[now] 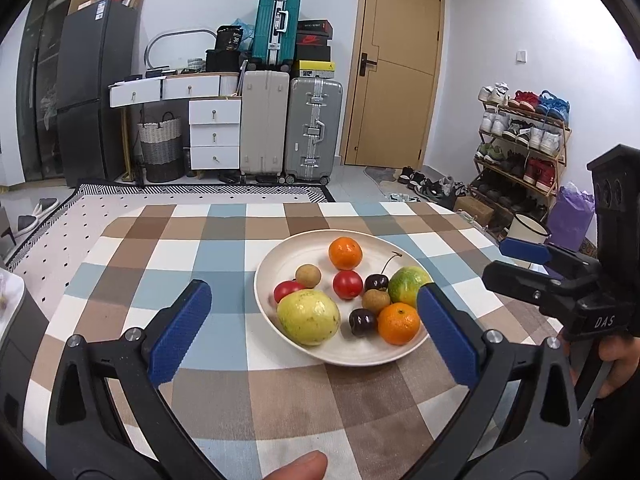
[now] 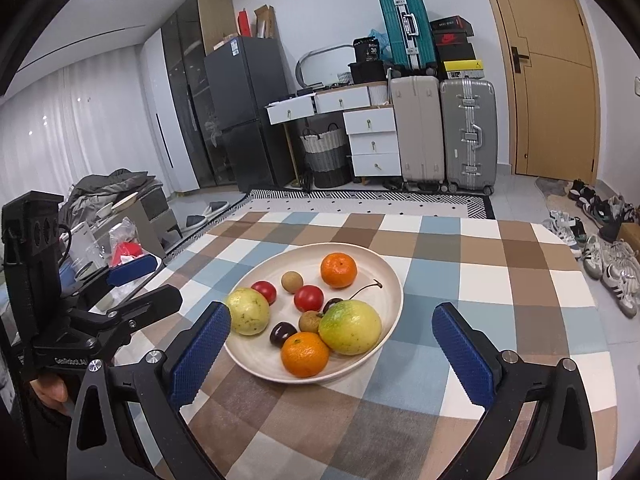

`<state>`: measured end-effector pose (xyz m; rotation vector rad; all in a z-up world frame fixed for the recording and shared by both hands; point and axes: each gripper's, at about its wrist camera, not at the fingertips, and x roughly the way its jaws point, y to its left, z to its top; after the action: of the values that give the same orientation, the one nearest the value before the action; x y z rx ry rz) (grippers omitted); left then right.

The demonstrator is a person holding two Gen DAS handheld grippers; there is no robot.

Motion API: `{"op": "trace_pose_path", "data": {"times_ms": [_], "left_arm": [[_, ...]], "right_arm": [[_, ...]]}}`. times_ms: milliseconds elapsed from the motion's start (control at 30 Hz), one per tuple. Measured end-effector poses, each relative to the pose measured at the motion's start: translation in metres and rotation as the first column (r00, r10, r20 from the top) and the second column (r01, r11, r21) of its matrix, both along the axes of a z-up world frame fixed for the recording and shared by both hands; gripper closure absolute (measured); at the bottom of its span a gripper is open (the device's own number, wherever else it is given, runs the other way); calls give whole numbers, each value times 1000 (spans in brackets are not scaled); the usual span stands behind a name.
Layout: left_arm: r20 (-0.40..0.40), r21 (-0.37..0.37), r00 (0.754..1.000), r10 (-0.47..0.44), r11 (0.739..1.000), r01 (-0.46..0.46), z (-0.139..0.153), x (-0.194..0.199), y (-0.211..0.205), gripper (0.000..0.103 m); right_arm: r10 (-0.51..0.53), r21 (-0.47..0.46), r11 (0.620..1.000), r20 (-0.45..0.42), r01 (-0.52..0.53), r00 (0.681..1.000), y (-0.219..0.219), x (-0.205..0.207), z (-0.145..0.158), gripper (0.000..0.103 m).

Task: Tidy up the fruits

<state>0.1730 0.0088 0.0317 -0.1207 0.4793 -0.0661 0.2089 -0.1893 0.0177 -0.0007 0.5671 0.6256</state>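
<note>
With both the left gripper [image 1: 314, 322] and right gripper [image 2: 332, 350] spread wide and empty before the plate [image 2: 384, 268] of fruit [image 2: 338, 270], a careless reach could nudge the round pieces rolling off.

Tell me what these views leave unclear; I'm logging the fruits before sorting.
- Stemmed cherry, right wrist view: mostly hidden behind the green-yellow fruit.
- Green-yellow fruit, left wrist view: lower right side covered by the left gripper finger.
- Plate: fruit undersides unseen in both views.
</note>
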Motion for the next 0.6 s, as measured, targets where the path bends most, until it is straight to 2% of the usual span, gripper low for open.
{"op": "trace_pose_path", "data": {"times_ms": [367,600], "left_arm": [[29,10,999,39,999,-39,-8,-32,4,0],[33,-7,998,48,999,-48,-16,-37,4,0]], "right_arm": [[14,20,1000,54,-16,998,-8,-32,-12,0],[19,38,999,96,-23,995,-13,-43,-17,0]]}}
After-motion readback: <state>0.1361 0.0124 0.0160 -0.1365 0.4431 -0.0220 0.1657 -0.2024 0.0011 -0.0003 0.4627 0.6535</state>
